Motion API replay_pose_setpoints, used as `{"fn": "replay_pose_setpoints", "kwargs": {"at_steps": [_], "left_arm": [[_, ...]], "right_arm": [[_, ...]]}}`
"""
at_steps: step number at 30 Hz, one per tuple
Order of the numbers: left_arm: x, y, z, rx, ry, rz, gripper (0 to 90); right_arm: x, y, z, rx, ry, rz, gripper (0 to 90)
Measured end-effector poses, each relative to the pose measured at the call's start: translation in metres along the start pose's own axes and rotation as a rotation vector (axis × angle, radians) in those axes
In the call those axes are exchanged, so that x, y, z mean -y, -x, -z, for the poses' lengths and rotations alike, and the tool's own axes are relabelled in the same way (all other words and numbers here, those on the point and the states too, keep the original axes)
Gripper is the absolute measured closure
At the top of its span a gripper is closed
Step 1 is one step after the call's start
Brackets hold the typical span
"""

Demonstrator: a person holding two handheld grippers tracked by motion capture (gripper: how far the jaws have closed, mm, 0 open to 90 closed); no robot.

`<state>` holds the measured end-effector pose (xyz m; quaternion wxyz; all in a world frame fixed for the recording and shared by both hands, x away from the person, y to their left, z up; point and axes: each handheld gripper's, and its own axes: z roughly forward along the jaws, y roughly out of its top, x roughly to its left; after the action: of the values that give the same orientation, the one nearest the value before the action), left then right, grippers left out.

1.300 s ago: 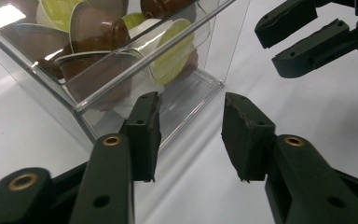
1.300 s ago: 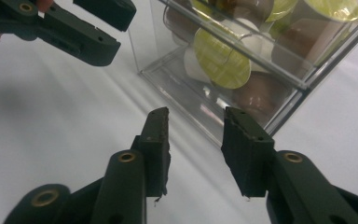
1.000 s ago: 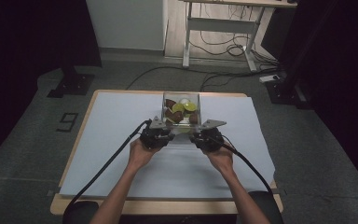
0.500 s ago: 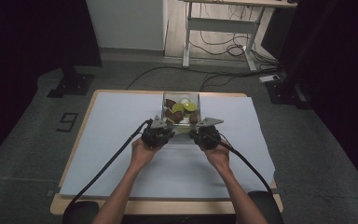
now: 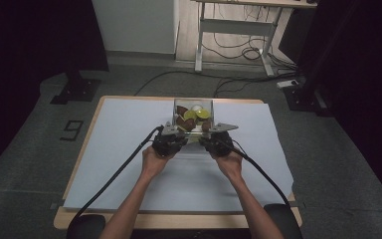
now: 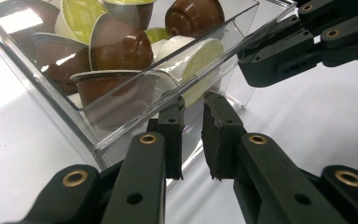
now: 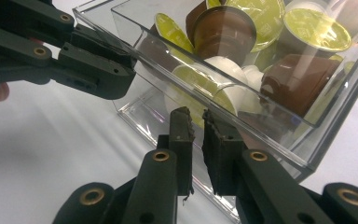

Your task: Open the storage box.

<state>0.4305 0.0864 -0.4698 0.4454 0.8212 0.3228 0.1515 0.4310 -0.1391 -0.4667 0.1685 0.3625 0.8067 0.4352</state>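
Note:
A clear plastic box (image 5: 175,113) holds several coffee capsules (image 5: 197,115), brown, white and green-lidded, on the white table sheet. Both grippers meet at its near wall. My left gripper (image 5: 184,134) is shut, with a thin slit between its jaws and nothing in them. In the left gripper view its tips (image 6: 193,105) rest against the near wall of the box (image 6: 135,116), below a brown capsule (image 6: 121,44). My right gripper (image 5: 205,135) is likewise shut and bare; its tips (image 7: 197,116) are at the same box wall (image 7: 270,140), under a white capsule (image 7: 223,70).
White sheet (image 5: 129,164) covers the wooden table (image 5: 74,219), with free room on both sides of the box. Cables trail from both grippers toward the near edge. Beyond the table stand a desk frame (image 5: 234,45) and loose floor cables.
Both grippers have edged forward and toward each other, up to the box's near wall. The box has stayed where it was.

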Motion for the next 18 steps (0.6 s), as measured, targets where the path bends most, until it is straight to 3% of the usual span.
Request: {"fn": "replay_pose_setpoints", "kwargs": {"at_steps": [9,18], "left_arm": [[-0.0002,-0.0001,-0.0021,0.002,0.006,0.01,79.3],[0.0003,0.0038,0.0011,-0.012,-0.007,-0.021,80.5]], "right_arm": [[0.0003,0.0019,-0.0005,-0.019,0.005,-0.02,80.6],[0.0002,0.0001,0.0014,-0.031,0.006,-0.015,80.4]]}}
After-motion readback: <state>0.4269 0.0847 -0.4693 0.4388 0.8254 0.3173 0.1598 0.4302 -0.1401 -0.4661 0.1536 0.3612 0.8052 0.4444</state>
